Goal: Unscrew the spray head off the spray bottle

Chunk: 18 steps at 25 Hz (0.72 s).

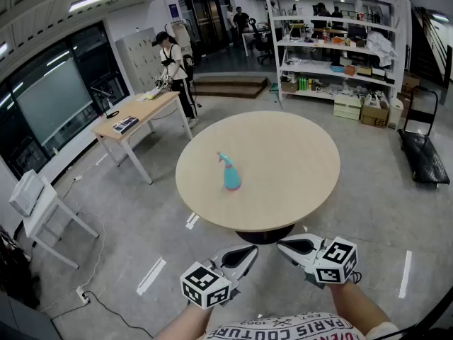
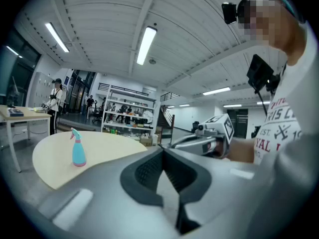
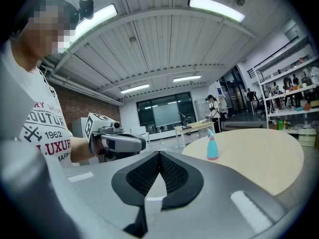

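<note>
Head view: at six o'clock the left gripper (image 1: 248, 251) has its jaws pressed together on nothing. The spray bottle (image 1: 230, 174) stands upright near the middle of the round table (image 1: 297, 197), well apart at the grippers' twelve o'clock. At five o'clock, the right gripper (image 1: 284, 245) is likewise closed and empty.

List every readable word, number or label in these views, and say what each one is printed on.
"PARIS COUTURE": white T-shirt, head view.
"OUTUR", "1962", "LUXUR": same shirt, right gripper view, letters cut off.
"EST.", "VAL": same shirt, left gripper view, cut off.
No print visible: light blue spray bottle.
Too small to read: cardboard boxes by the shelves.
Patterns only, no words: black-and-white marker cubes.
</note>
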Available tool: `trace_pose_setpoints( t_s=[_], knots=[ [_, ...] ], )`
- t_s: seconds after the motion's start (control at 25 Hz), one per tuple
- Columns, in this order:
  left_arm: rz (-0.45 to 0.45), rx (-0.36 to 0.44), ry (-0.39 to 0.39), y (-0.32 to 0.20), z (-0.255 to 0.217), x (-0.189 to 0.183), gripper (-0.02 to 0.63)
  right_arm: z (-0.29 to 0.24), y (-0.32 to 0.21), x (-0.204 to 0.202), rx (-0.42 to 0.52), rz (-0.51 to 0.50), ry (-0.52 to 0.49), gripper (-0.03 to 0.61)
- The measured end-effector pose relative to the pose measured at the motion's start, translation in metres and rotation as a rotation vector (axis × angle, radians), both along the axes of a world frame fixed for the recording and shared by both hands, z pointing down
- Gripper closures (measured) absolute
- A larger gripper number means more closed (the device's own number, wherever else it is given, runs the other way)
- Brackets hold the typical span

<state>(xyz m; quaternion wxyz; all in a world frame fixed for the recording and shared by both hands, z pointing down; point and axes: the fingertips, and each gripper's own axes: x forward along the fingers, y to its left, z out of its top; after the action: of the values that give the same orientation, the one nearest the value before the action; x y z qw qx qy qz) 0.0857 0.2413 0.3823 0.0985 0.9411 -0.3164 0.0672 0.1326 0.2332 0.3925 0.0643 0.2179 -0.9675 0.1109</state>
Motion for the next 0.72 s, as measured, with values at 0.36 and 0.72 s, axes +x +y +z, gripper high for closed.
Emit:
trace_pose_setpoints(
  t_s=[0.36, 0.72],
  knots=[
    [-0.084, 0.055, 0.007, -0.09, -0.008, -0.044, 0.612, -0.013, -0.097, -0.028, 0.101, 0.013, -0.002, 0.577],
    [-0.15, 0.003, 0.003, -0.246, 0.03, -0.107, 0.433, 0.022, -0.24, -0.076, 0.057, 0.036, 0.088, 0.543]
  ],
)
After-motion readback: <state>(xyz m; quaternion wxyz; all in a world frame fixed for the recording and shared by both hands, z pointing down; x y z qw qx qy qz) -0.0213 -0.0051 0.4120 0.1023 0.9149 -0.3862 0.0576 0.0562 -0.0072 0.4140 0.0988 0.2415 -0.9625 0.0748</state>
